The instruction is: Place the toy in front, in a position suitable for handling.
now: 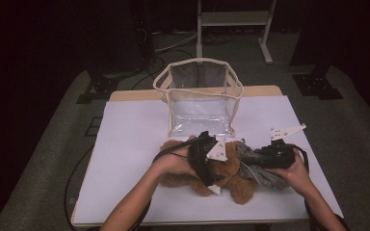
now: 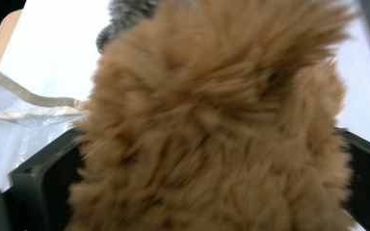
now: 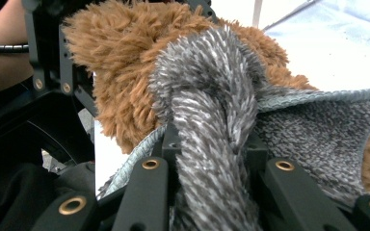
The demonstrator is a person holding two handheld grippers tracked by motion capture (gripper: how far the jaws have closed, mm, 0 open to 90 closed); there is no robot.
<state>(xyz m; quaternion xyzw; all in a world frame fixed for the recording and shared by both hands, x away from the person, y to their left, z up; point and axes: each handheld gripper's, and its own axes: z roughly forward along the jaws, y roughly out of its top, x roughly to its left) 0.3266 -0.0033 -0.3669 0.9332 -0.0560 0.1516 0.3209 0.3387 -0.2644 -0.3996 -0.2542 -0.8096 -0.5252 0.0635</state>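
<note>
White tabletop point(image 1: 135, 144): left claw point(image 1: 215, 166) clenches the brown plush point(image 1: 238, 185), right claw point(image 1: 250, 156) clamps grey fabric point(image 1: 265, 175) at three o'clock; pulling apart risks a slipped grip.

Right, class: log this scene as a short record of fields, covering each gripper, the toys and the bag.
left gripper: closed on brown plush
right gripper: closed on grey plush
toys: touching, near table's front edge
bag: clear, open, upright behind toys, apart from them
table: white top
</note>
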